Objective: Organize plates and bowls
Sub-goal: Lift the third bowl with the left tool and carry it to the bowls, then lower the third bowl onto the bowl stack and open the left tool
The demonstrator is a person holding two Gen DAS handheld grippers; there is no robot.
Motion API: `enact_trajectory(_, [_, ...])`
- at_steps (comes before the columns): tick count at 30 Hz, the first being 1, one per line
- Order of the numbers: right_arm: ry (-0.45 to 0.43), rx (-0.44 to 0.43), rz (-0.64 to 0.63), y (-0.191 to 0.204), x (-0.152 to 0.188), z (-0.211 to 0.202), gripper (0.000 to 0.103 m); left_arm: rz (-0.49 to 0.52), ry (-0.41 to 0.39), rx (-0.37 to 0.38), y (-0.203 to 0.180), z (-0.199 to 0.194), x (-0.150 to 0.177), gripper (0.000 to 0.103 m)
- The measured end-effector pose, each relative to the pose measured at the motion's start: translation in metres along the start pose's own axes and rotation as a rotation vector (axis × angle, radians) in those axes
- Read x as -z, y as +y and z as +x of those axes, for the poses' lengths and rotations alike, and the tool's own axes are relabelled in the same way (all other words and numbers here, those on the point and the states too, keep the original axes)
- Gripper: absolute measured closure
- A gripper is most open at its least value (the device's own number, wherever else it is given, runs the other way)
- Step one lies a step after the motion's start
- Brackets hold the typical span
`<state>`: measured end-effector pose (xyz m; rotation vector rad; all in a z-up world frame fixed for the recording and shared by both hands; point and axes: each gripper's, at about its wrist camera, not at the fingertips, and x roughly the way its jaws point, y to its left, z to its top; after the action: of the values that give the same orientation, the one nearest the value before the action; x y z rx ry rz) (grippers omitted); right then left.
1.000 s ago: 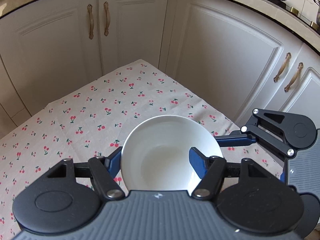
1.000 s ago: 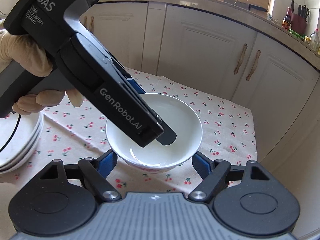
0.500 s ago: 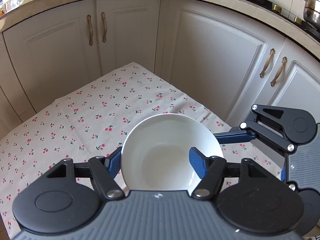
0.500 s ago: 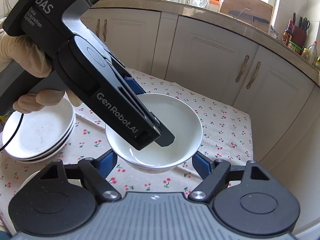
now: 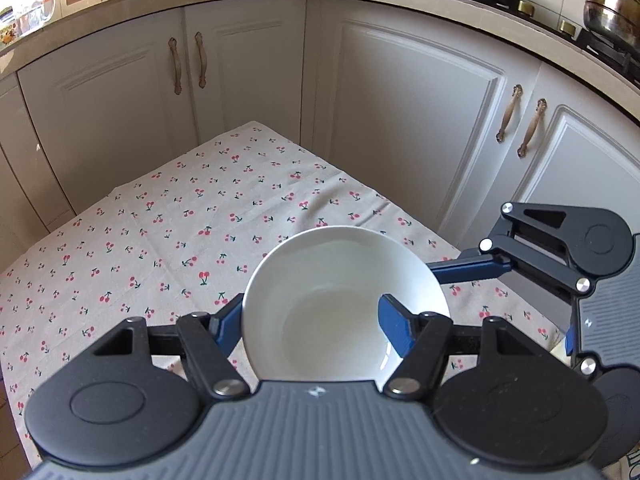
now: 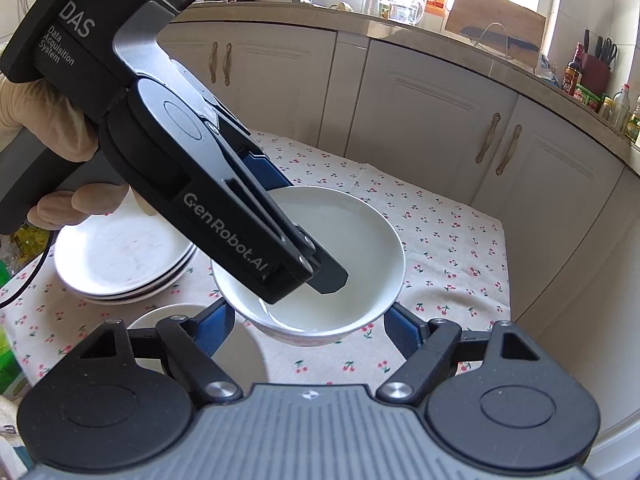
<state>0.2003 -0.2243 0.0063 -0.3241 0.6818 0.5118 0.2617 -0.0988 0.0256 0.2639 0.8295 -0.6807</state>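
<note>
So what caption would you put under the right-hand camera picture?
Left gripper carries a white bowl by its rim above the cherry tablecloth, plates stacked behind.

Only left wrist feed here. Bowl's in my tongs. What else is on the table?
Observer: In the right wrist view, a stack of white plates sits left of the bowl.
Operator: Anything near the bowl's base?
Observer: A small white dish lies on the cherry cloth, low and left of the bowl, partly hidden behind the right tongs.
Operator: Right tongs gripping?
Observer: No. They are open, with one finger on each side below the bowl, and they look clear of it.
</note>
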Motion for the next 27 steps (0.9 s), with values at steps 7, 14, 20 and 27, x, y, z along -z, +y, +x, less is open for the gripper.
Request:
enact_trajectory(7, [-0.001, -0.02, 0.003, 0.014, 0.006, -0.016, 0.018, 0.007, -0.005, -0.014, -0.012, -0.018, 0.016, 0.034])
enact_trajectory(14, [0.002, -0.032, -0.011, 0.031, 0.015, -0.029, 0.018, -0.001, 0.001, -0.016, -0.021, -0.03, 0.036, 0.034])
enact_trajectory(20, [0.015, -0.043, -0.014, 0.042, 0.022, -0.033, 0.018, -0.009, -0.001, -0.015, -0.027, -0.036, 0.05, 0.034])
enact_trajectory(27, [0.035, -0.066, -0.008, 0.049, 0.031, -0.029, 0.018, -0.032, 0.015, -0.006, -0.028, -0.031, 0.066, 0.034])
